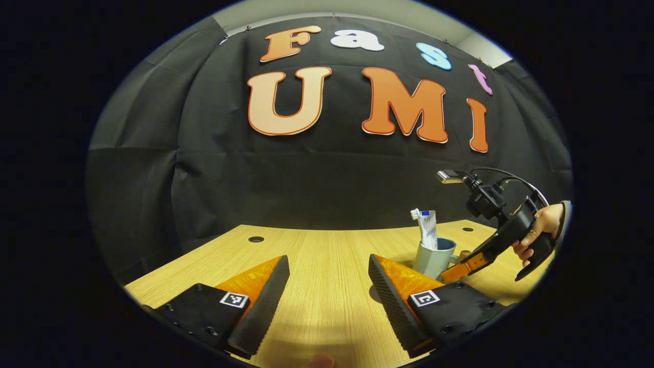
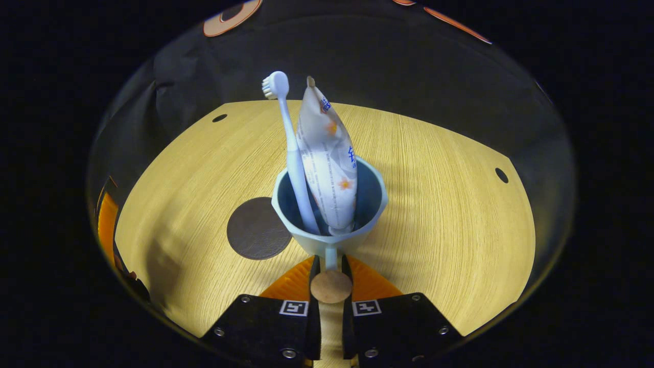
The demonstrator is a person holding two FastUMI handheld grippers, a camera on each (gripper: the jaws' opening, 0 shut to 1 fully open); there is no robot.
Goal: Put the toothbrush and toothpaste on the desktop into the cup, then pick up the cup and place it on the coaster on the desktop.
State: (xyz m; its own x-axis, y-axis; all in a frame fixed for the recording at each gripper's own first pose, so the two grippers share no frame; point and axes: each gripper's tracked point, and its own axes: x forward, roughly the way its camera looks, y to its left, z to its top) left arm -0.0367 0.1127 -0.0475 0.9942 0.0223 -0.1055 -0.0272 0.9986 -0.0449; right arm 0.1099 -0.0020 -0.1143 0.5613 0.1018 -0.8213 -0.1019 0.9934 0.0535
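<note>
Pale blue cup [image 2: 329,204] upright on wooden desktop [image 2: 434,204], white toothbrush [image 2: 294,153] and toothpaste [image 2: 327,163] standing inside. Right gripper [image 2: 330,268] clamped on cup's handle [image 2: 331,258]. Right gripper view: dark round coaster [image 2: 257,228] just beside cup. Left gripper [image 1: 327,286] spread wide, holding nothing; its view catches hand [image 1: 541,230].

Count: 1 cup [image 2: 329,204], w/ 1 toothbrush [image 2: 292,148] + 1 toothpaste [image 2: 327,158] inside. 1 coaster [image 2: 257,228] on desk [image 2: 434,204], nearer its left edge. 2 grippers: left gripper [image 1: 327,286], right gripper [image 2: 330,268]. 1 hand [image 1: 541,230] at desk's right edge. 3 holes in desk, approx. along far edge.
</note>
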